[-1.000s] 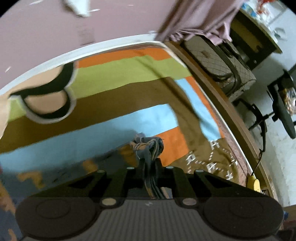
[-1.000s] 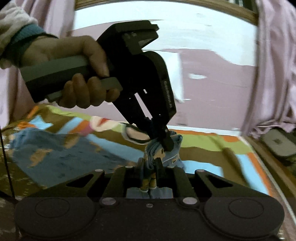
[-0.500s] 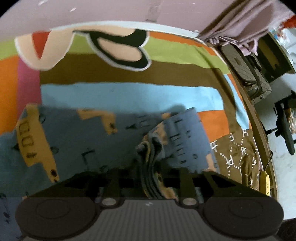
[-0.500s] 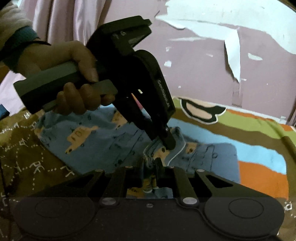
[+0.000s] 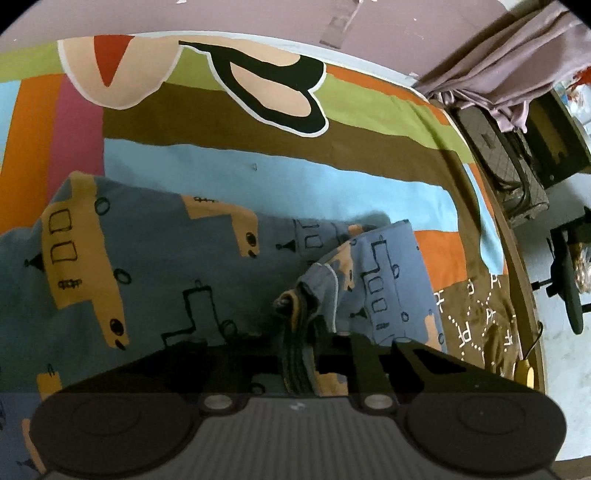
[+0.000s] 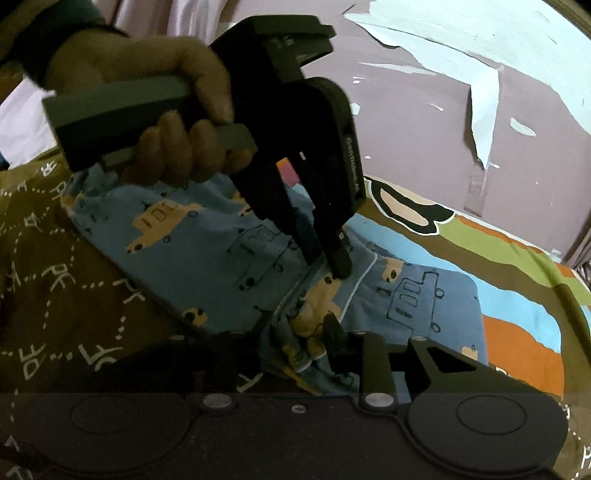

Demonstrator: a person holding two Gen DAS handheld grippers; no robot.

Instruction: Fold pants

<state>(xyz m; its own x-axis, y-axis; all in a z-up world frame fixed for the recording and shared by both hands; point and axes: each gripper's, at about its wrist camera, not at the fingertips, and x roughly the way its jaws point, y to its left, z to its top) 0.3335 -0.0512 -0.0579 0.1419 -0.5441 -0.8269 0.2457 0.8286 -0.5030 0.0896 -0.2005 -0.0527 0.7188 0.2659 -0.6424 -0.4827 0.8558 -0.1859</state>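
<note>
The blue pants [image 5: 155,266] with orange bus prints lie folded over on the striped bedspread [image 5: 258,177]. A bunched edge of them stands between the jaws of my left gripper [image 5: 299,332], whose jaws have spread apart. In the right wrist view the pants [image 6: 207,243] lie flat and the left gripper [image 6: 327,258], held by a hand, points down onto them with its tips slightly parted. My right gripper [image 6: 295,336] has its jaws spread with a fold of cloth loose between them.
A mauve wall [image 5: 258,18] with peeling paint stands behind the bed. A brown patterned blanket [image 6: 55,280] lies beside the pants. A quilted suitcase [image 5: 506,158], a hanging curtain [image 5: 517,62] and an office chair [image 5: 569,280] stand past the bed's right edge.
Both grippers came down with the pants edge from mid-air onto the bed. Both sets of jaws have since spread apart, and the cloth now rests on the lower layer.
</note>
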